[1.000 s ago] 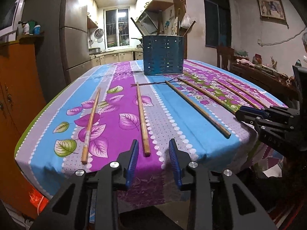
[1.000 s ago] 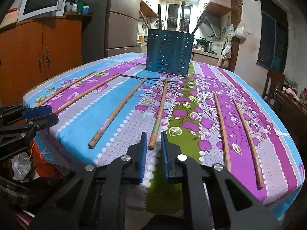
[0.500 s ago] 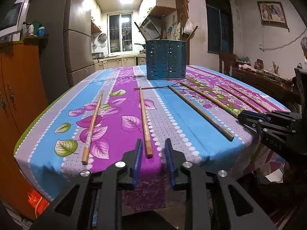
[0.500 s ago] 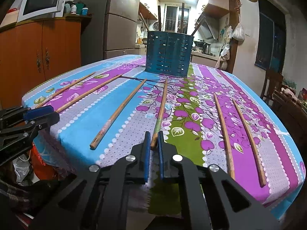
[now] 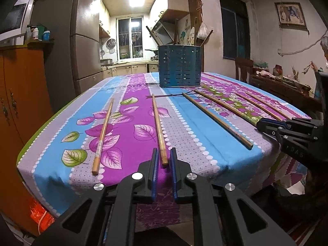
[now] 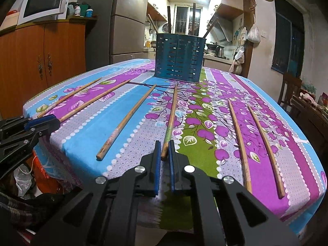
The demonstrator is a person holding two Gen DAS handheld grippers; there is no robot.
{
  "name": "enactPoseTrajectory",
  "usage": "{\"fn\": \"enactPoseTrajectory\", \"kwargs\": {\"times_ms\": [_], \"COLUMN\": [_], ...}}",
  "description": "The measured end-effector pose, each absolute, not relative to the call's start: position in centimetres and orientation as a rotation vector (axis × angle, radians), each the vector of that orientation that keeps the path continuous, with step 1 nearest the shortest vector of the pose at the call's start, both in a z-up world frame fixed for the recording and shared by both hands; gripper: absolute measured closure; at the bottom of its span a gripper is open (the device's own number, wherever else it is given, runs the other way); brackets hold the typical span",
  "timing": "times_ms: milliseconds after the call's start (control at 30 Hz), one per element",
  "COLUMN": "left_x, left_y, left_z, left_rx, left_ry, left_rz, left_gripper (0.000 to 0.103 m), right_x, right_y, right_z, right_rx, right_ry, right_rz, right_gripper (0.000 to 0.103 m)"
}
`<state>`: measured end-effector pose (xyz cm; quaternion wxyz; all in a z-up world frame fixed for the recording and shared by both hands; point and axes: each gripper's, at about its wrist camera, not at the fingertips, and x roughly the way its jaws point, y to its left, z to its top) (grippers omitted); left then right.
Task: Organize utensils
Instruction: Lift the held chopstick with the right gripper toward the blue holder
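Observation:
Several long wooden chopsticks lie spread on the flowered tablecloth. A blue perforated utensil holder [image 5: 180, 65] stands at the far end and also shows in the right wrist view [image 6: 179, 58], with a few sticks in it. My left gripper [image 5: 163, 160] has its jaws narrowed around the near end of one chopstick [image 5: 157, 123], with small gaps still showing. My right gripper [image 6: 164, 151] has its jaws close on either side of the near end of another chopstick [image 6: 171, 121]. Each gripper shows in the other's view, the right one [image 5: 266, 124] and the left one [image 6: 44, 122].
The table edge [image 5: 123, 184] lies just under both grippers. A wooden cabinet [image 6: 41, 61] and a refrigerator [image 6: 123, 30] stand to the left. A chair [image 6: 291, 90] and a cluttered side table [image 5: 287, 82] are on the right.
Both grippers have moved forward to the chopstick ends at the near table edge. Both pairs of jaws have narrowed around those ends.

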<state>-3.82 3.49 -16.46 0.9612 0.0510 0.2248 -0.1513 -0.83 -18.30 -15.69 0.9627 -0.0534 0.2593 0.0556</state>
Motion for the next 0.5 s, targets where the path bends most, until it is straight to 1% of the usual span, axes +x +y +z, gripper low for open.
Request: {"fn": "enactPoseTrajectory", "kwargs": {"times_ms": [300, 500], "left_x": [-3.7, -4.3], "left_y": [3.4, 4.1], "left_z": [-16.1, -13.8], "left_rx": [0.120, 0.107], "left_ry": [0.461, 0.406], "left_rz": [-0.276, -0.265], "left_gripper": [0.096, 0.096], "right_x": [-1.0, -2.1], "right_y": [-18.4, -18.7], "right_z": [-15.5, -14.0], "right_rx": [-0.101, -0.102], "right_ry": [0.520, 0.456], "right_rz": [0.118, 0.114], "right_gripper": [0.098, 0.098]}}
